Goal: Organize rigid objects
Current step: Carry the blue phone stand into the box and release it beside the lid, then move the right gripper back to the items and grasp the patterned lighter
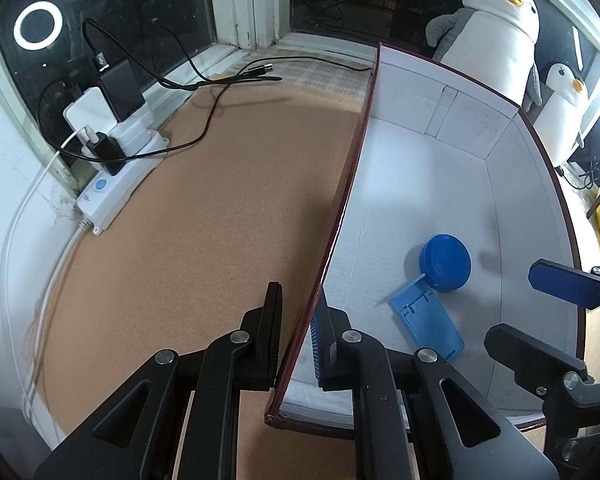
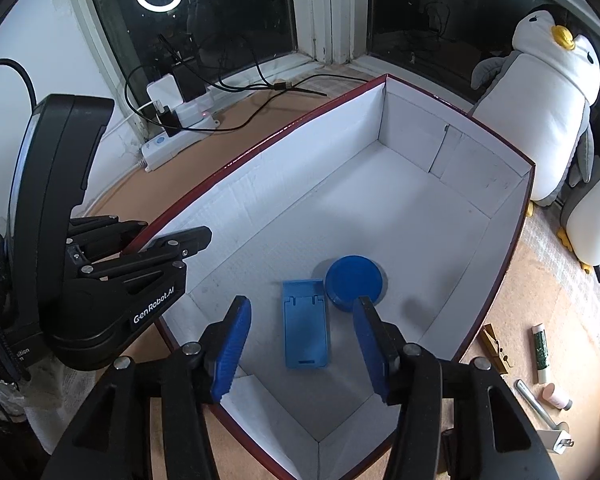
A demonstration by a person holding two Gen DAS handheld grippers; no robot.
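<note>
Steadying the box (image 1: pixel 432 184) comes first, so at the far left my left gripper (image 1: pixel 296 334) straddles its red-edged near wall, one finger outside over the cork tabletop (image 1: pixel 204 208) and one inside; the fingers sit close against the wall, though I cannot tell whether they truly pinch it. I judge this hold keeps the box from sliding while things go in. Moving right, the blue phone stand (image 2: pixel 305 324) lies flat on the white floor of the box, with the blue round lid (image 2: pixel 354 282) just beside it, touching or nearly so. My right gripper (image 2: pixel 300 346) hovers above them with its blue pads spread apart and nothing between them. Farther right, outside the box on the cork, a wooden clip (image 2: pixel 494 346), a green tube (image 2: pixel 540 350), a pink bottle (image 2: pixel 556 396) and a metal piece (image 2: pixel 540 412) wait, probably the next pickups.
</note>
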